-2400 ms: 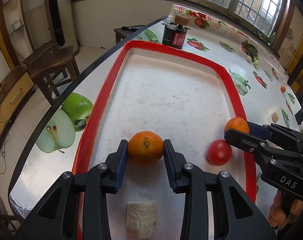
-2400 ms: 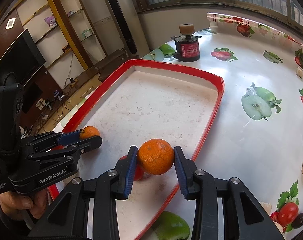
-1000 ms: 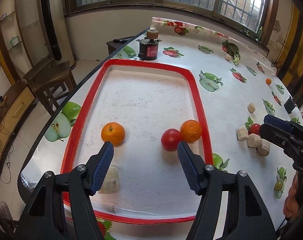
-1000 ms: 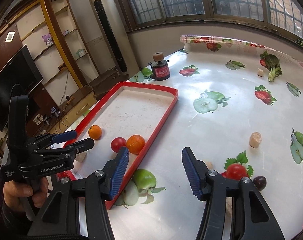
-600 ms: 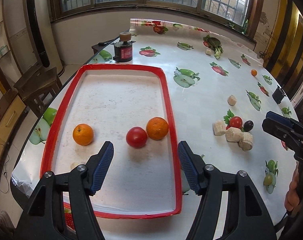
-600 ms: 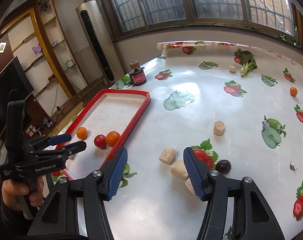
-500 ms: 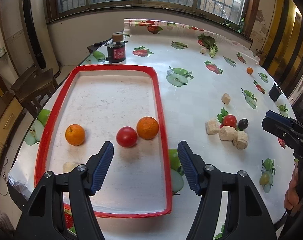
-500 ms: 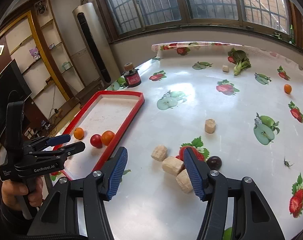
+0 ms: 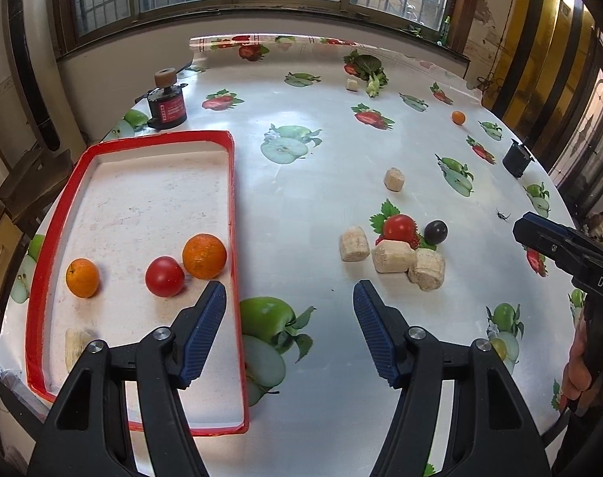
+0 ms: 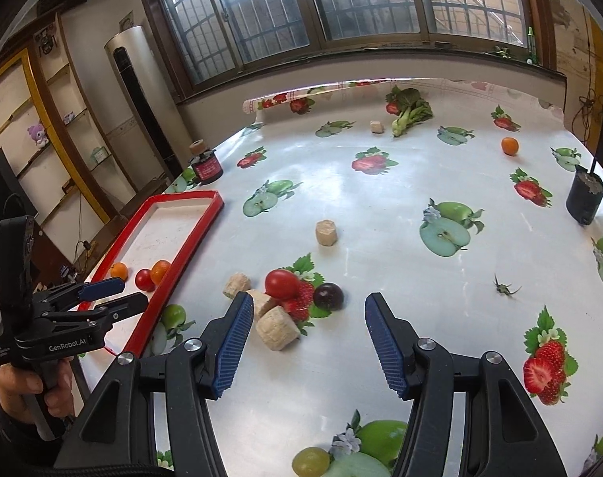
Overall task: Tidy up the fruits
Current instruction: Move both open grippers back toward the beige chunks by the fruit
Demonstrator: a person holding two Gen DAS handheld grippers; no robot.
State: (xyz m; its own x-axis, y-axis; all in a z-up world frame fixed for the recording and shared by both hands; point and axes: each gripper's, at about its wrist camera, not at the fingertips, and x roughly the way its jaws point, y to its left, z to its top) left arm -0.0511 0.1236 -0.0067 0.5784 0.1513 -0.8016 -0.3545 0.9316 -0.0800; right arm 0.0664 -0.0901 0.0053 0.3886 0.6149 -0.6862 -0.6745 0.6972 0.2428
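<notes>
A red-rimmed tray (image 9: 233, 198) (image 10: 190, 234) holds a small orange (image 9: 82, 278), a red tomato (image 9: 164, 276) and a larger orange (image 9: 204, 256). On the table lie a second tomato (image 9: 399, 227) (image 10: 282, 284), a dark plum (image 9: 436, 232) (image 10: 328, 296) and a far small orange (image 9: 458, 117) (image 10: 509, 146). My left gripper (image 9: 287, 334) is open and empty above the tray's right rim. My right gripper (image 10: 307, 344) is open and empty, just short of the plum.
Several beige cork-like chunks (image 9: 392, 256) (image 10: 275, 328) lie beside the tomato; one more (image 9: 394, 179) lies farther off. A black jar (image 9: 167, 107) stands behind the tray, a black cup (image 10: 584, 198) at the right, greens (image 10: 410, 113) at the back. The table edge curves round.
Both grippers let go of their oranges in the tray, opened, then pulled back and swung right toward the loose fruit on the table.
</notes>
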